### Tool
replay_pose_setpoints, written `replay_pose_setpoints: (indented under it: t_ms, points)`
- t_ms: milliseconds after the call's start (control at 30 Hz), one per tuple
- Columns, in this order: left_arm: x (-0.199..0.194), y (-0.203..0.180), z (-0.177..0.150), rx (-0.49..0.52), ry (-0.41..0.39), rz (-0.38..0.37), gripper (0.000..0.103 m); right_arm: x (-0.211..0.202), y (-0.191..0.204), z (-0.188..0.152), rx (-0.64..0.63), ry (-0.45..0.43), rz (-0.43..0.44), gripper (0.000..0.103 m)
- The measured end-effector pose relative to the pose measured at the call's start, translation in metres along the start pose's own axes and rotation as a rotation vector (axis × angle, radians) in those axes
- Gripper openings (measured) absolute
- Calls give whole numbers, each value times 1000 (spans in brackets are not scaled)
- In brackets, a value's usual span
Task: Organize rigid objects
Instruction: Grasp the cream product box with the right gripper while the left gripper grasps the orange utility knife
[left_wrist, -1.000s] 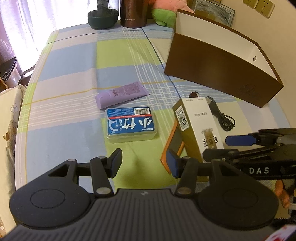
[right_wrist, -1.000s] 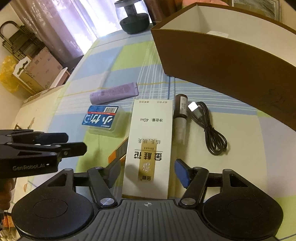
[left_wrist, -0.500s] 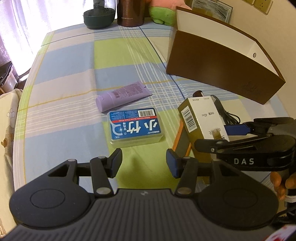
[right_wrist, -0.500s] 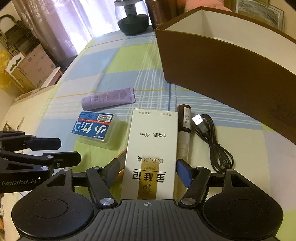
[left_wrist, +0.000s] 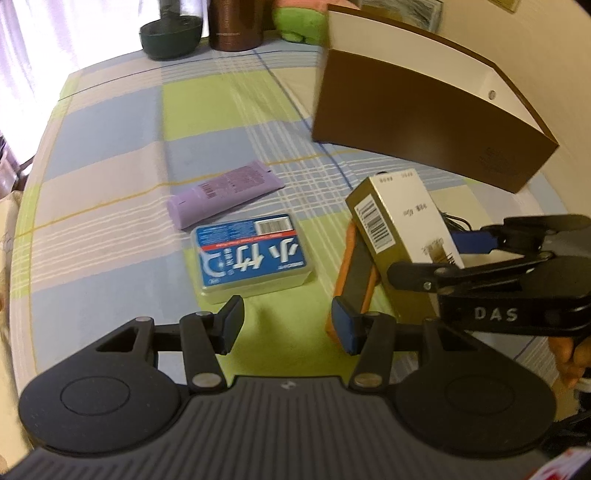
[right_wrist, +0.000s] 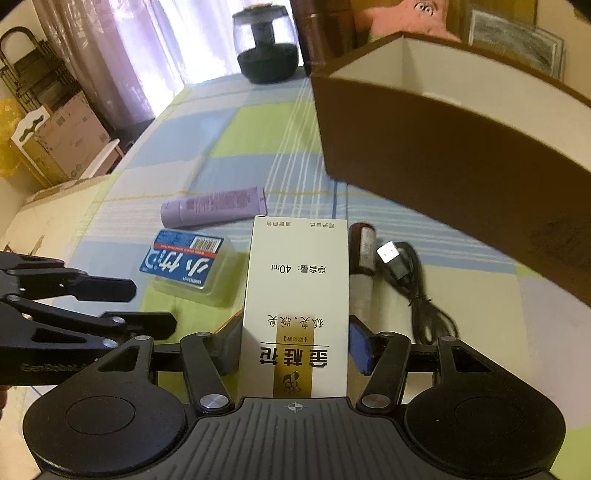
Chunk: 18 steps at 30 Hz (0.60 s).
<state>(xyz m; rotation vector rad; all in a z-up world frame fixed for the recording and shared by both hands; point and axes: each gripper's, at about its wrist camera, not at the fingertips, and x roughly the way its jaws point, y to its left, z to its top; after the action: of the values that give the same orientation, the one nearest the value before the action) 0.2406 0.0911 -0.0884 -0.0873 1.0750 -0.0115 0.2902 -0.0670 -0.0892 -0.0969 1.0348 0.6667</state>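
white carton (right_wrist: 295, 306) beside brown bin (right_wrist: 461, 166)

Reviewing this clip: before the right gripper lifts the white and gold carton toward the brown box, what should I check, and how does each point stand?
1. Carton between the right gripper fingers: ok; the jaws have just been closing on it.
2. Pads pressing both sides: ok, they look in contact.
3. Left gripper out of the way: ok, open and empty.
4. Orange item under the carton free to stay behind: cannot tell.
5. Brown box open on top: ok.
6. Cable and small bottle beside the carton, not on it: ok.
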Motion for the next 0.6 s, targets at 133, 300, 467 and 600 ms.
replay_pose_setpoints:
  t_ms: [133,300,467,600]
  points:
    - [4,-11,3,62,-8,-38,48,-13,-11,-3,33,-24,-24,55]
    - [15,-33,9,163,-4,-92,48,-28,-31,-9,95,-41,-63,55]
    - [32,-52,16,250,5,-121,48,-41,-51,-18,158,-51,-97,55]
    - [52,-60,21,303,28,-98,48,-50,-64,-26,196,-54,-119,55]
